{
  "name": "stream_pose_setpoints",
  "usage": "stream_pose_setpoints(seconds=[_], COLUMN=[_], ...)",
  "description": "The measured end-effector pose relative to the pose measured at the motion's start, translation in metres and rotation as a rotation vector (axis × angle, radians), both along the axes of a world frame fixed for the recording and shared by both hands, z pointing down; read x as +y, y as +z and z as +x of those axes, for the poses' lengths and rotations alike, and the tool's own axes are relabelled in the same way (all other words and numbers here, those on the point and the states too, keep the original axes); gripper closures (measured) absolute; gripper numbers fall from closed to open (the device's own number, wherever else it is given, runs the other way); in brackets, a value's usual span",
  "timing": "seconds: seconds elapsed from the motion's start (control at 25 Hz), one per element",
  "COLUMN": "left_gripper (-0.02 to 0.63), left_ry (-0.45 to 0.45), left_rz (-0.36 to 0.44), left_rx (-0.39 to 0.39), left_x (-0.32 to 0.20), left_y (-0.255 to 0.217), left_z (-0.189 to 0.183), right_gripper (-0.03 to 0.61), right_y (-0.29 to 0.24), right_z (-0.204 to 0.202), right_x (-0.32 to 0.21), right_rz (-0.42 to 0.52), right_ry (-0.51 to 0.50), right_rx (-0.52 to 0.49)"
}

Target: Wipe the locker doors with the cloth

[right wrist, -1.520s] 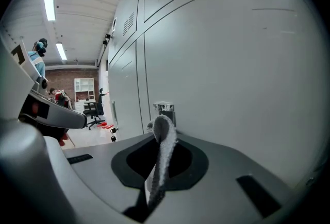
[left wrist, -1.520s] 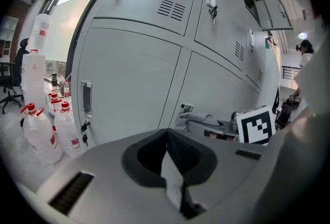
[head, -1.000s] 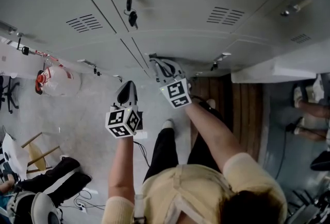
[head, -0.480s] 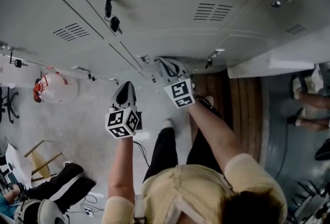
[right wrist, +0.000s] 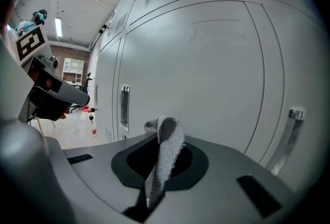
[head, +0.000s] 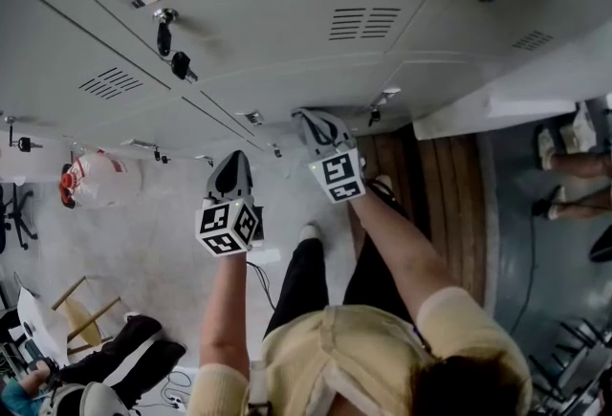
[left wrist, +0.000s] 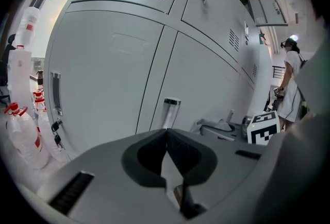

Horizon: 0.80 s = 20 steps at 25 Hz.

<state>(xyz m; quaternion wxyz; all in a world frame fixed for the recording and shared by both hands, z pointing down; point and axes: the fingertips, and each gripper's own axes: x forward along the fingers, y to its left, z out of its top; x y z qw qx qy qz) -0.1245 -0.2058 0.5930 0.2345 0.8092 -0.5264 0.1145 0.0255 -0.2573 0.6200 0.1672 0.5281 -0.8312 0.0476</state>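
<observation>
Shift: hanging black keys (head: pixel 180 67) have slid toward the upper left of the head view, and the right gripper (head: pixel 317 127) sits slightly further right.
Cloth: grey knitted cloth (right wrist: pixel 166 148), folded into a loop at the centre of the right gripper view, facing a pale grey metal locker door (right wrist: pixel 221 73); contact cannot be told.
Right: right gripper clamped on the cloth, at the bottom locker row.
Left: left gripper (left wrist: pixel 166 133) with jaws together and empty, lower left of the other.
Around: clear plastic bottles with red caps (left wrist: pixel 23 138) at the left edge.
</observation>
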Motion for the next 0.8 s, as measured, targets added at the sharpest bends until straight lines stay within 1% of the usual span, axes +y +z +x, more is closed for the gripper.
stream_pose_setpoints(seconds=[0.6,0.8], left_gripper=[0.611,0.611], left_ry=[0.075,0.087], left_rz=[-0.020,-0.025], left_rx=[0.017,0.004], left_x=[-0.009,-0.009], left_y=[0.006,0.006], left_z=[0.038,0.044], right_gripper=[0.563,0.563], right_y=[0.001,0.001], right_z=[0.058,0.076], right_x=[0.008,0.010], right_rz=[-0.005,-0.022], right_ry=[0.110,0.153], right_rx=[0.018,0.029])
